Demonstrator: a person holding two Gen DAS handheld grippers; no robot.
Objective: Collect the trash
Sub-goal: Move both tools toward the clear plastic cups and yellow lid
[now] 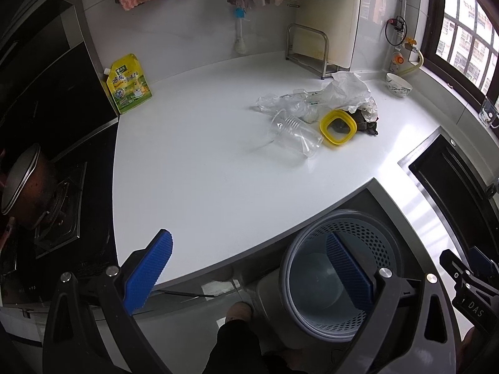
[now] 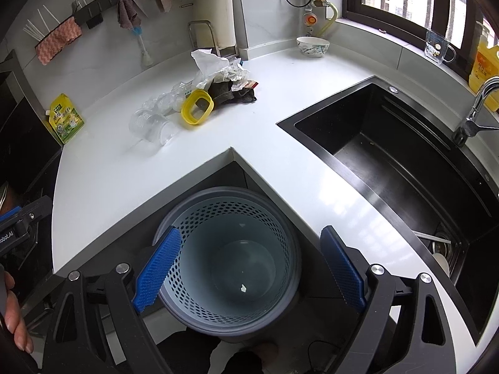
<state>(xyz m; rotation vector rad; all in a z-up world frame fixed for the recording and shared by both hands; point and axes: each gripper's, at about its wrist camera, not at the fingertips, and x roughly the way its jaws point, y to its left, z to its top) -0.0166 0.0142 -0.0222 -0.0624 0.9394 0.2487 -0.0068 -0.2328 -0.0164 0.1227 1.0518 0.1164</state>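
Observation:
A heap of trash lies on the white counter (image 1: 202, 168): a clear plastic cup (image 1: 294, 135) on its side, a yellow square ring lid (image 1: 338, 127), crumpled clear and white plastic (image 1: 346, 92) and a dark scrap (image 1: 368, 123). The same heap shows in the right wrist view as cup (image 2: 152, 126), yellow lid (image 2: 197, 106), plastic (image 2: 215, 65). A grey perforated bin (image 2: 230, 265) stands on the floor in the counter's inner corner, holding one tiny white scrap. My left gripper (image 1: 249, 268) is open over the counter edge and the bin (image 1: 340, 274). My right gripper (image 2: 249, 268) is open above the bin.
A yellow-green seasoning pouch (image 1: 129, 84) stands by the stove, where a lidded pot (image 1: 28, 184) sits. A black sink (image 2: 405, 168) with a tap (image 2: 477, 109) is at the right. A bowl (image 2: 312, 46), a glass mug (image 2: 438, 46) and an oil bottle (image 2: 483, 65) line the window side.

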